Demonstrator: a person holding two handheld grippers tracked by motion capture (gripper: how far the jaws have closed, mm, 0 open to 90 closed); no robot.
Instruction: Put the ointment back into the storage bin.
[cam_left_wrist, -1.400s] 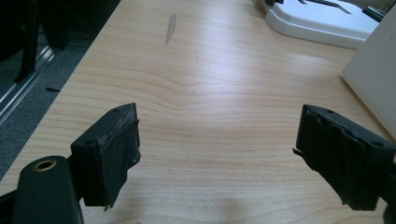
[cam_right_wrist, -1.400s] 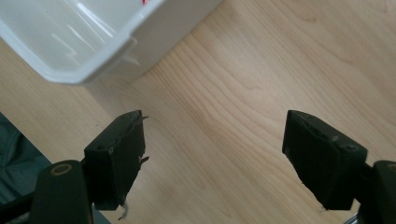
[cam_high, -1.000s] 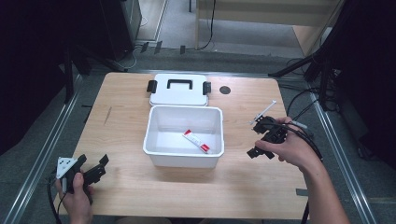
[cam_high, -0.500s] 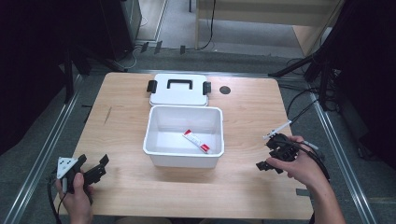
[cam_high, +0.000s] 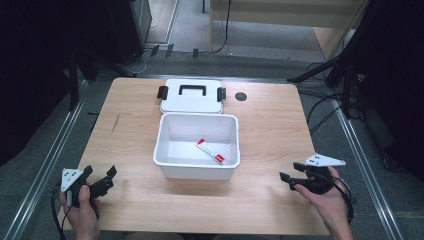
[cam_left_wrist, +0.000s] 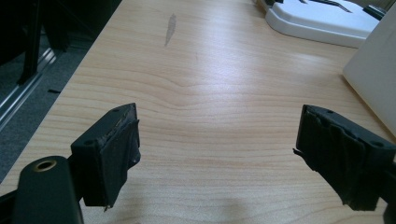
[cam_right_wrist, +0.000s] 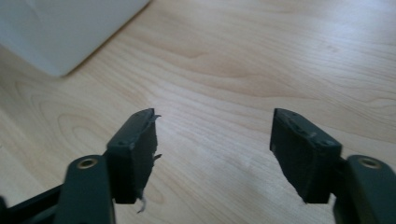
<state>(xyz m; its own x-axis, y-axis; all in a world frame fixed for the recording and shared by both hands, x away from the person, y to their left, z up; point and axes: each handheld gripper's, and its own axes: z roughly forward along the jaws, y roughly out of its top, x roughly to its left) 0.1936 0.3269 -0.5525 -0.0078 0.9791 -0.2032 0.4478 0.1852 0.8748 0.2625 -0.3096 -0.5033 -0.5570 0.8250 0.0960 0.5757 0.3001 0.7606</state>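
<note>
High view shows the left tongs (cam_high: 102, 181) and right tongs (cam_high: 294, 178) spread wide, holding nothing, near the front corners of the bench (cam_high: 130, 125). Between them stands a white box (cam_high: 170, 150) with a tube (cam_high: 210, 151) inside; its lid (cam_high: 190, 95) lies behind.

Left hand (cam_high: 80, 207) at the near-left corner, wrapped round the left gripper (cam_high: 102, 181), jaws spread wide with nothing between them, pointing up and right. Right hand (cam_high: 327, 200) at the near-right edge, palm under the right gripper (cam_high: 289, 181), jaws parted and empty, aimed left. Both grippers low over the wood; grey plates on top.
</note>
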